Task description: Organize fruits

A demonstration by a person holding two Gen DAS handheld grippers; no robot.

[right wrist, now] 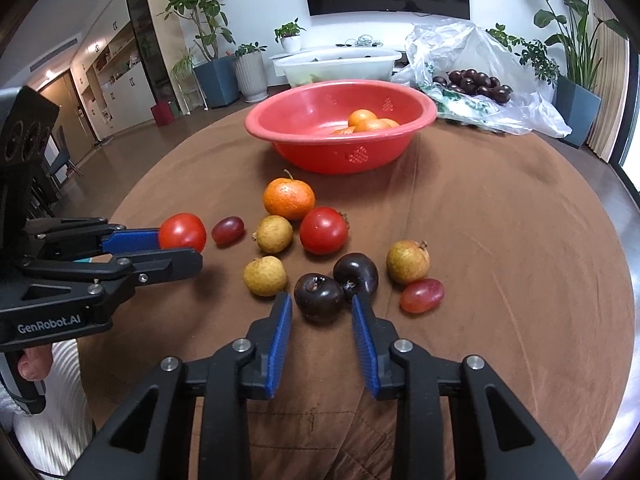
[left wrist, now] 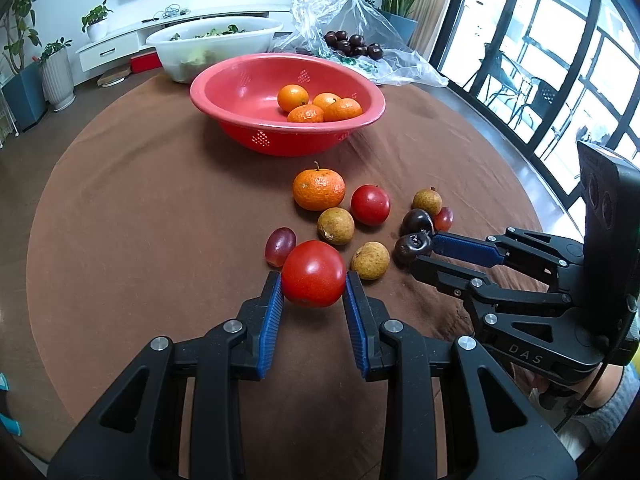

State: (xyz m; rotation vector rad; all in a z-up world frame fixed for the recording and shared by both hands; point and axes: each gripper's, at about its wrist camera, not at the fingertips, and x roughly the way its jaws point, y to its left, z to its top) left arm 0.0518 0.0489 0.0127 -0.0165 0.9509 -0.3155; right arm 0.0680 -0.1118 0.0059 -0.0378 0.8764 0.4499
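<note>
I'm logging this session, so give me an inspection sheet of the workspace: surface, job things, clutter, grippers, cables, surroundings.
Surface: round table under a brown cloth, creased.
Job's things: red bowl holding four oranges; loose orange, two tomatoes, three tan longans, two dark plums, two red grapes.
Clutter: plastic bag with dark fruit; white basin with greens.
Grippers: left gripper fingers at both sides of the near tomato; right gripper open around the near plum.
Cables: thin black lead by the right handle.
Surroundings: potted plants, wall TV, windows.

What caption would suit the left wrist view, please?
Left gripper closes on a tomato before a red basin.
</note>
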